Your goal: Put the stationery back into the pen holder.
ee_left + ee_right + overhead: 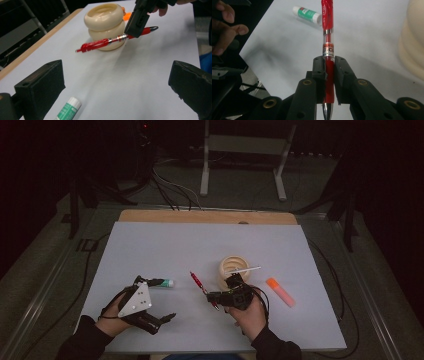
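Note:
My right gripper (214,297) is shut on a red pen (201,286), pinching it near its tip end. In the right gripper view the pen (327,37) runs straight up between the pads (319,72). In the left gripper view the pen (105,43) hangs in front of a cream ringed holder (105,23), just left of the holder (233,269) in the high view. My left gripper (164,299) stands open and empty at the front left. Its jaws are spread wide around bare sheet (116,85). A green-and-white glue stick (165,283) lies by its far jaw.
A thin white stick (248,269) rests across the holder's rim. An orange highlighter (280,291) lies to the holder's right. The pale sheet (200,245) covers a wooden table whose far edge (210,216) shows. Cables and a metal stand are beyond it.

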A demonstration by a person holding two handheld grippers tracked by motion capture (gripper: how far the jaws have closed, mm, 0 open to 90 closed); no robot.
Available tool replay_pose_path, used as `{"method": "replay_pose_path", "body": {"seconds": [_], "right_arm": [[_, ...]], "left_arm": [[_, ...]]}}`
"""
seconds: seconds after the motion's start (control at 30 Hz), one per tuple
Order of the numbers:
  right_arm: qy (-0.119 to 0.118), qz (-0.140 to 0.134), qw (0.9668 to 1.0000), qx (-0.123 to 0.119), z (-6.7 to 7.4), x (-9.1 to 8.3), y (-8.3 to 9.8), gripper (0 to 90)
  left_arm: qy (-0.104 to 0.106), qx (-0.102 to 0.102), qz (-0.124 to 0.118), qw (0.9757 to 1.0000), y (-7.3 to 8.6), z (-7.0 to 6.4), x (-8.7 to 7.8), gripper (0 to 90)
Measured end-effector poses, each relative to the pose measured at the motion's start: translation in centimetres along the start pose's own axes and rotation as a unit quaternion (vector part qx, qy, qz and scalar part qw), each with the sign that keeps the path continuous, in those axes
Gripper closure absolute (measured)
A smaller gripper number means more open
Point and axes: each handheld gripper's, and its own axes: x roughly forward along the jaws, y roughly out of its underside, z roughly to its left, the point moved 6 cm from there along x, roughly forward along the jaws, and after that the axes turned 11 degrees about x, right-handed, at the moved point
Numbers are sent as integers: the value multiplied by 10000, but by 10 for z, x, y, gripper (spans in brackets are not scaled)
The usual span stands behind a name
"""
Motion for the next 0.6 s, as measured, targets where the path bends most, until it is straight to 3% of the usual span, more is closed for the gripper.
{"method": "replay_pose_path", "body": {"seconds": [0.17,0.4,0.6], "right_arm": [[-133,140,9998,76,0,2,4,799],[-279,322,9990,109,2,2,9,799],[-316,365,9988,74,4,4,11,799]], "left_arm": [[288,511,273,9979,-7,-2,7,13],[681,1003,472,9915,-14,-3,17,78],[838,1381,626,9849,-16,2,25,165]]}}
